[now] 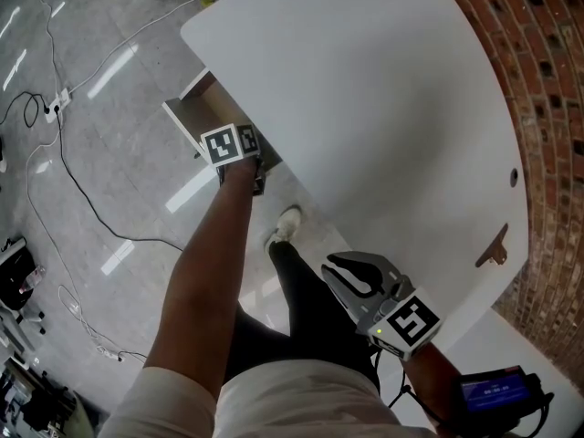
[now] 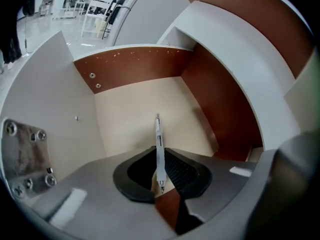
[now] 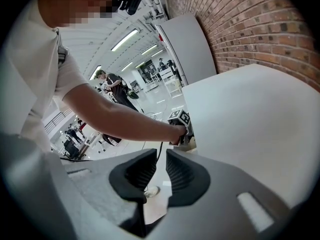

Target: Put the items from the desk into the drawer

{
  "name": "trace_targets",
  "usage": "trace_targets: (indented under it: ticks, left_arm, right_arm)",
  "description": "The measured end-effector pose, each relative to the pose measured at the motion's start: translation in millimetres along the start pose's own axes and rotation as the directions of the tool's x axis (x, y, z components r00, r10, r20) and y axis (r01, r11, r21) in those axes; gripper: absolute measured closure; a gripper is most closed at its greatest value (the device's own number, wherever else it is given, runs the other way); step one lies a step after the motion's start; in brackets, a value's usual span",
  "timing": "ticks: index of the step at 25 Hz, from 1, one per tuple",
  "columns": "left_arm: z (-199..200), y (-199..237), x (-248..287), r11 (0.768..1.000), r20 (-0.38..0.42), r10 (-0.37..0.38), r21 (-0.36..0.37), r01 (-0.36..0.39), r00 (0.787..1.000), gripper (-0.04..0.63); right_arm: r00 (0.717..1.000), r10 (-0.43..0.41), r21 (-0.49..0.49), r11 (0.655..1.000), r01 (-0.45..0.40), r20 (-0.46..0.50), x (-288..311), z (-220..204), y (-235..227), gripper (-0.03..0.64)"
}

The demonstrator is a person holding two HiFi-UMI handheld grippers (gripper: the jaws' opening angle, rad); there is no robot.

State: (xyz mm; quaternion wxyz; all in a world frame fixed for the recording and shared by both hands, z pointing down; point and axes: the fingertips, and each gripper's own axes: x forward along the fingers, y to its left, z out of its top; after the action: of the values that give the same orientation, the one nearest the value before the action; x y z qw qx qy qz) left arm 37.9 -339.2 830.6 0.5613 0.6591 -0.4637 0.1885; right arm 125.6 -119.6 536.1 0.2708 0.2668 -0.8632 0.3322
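Left gripper (image 2: 159, 159), fingers pinching the pen (image 2: 158, 134), should dip low into the drawer (image 2: 135, 109) before releasing; right gripper (image 3: 159, 160) fingers are spread, empty.

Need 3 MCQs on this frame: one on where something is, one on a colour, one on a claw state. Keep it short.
1. Where is the pen?
A) clamped in the left claw, pointing into the open drawer
B) lying flat on the bottom of the drawer
C) on a chair

2. What colour is the desk top?
A) black
B) white
C) green

3. What state is the right claw in?
A) shut on the pen
B) shut on a cable
C) open, with nothing between its jaws

Answers:
1 A: the left gripper view shows the pen pinched between the jaws, with the inside of the drawer beyond it.
2 B: the head view shows a plain white top.
3 C: the right gripper view shows a gap between the jaws with nothing in it.
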Motion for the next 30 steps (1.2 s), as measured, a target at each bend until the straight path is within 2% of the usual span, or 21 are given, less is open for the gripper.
trace_targets:
  ticks: [5,9,18,24,28,30]
  left_arm:
    - [-4,0,4,0.997,-0.016,-0.037,-0.073,0.036,0.999,0.53]
    - [-7,-3,6,0.995,-0.026,-0.06,-0.086,0.057,0.998,0.497]
    - [-2,-13,-23,0.979,0.067,-0.114,-0.164,0.124,0.991,0.497]
    - [-6,-25,-51,0.979,0.073,-0.136,-0.141,0.145,0.988,0.497]
    - [-16,-15,-121,0.979,0.071,-0.164,-0.113,0.171,0.984,0.497]
    - [-18,-14,-143,0.979,0.069,-0.174,-0.099,0.18,0.982,0.497]
  right_arm:
    - [1.0,-0.001,-0.002,1.0,0.001,0.001,0,0,-1,0.571]
    - [1.0,0.004,0.002,1.0,-0.004,-0.004,1,0,1,0.571]
    - [0.999,0.01,-0.006,1.0,-0.01,0.032,0,6,1,0.571]
    - [0.998,0.013,-0.029,1.0,-0.012,0.054,2,16,2,0.571]
    - [0.997,-0.012,-0.049,0.999,0.016,0.081,8,30,61,0.571]
    - [0.996,-0.022,-0.05,0.998,0.027,0.088,11,35,73,0.571]
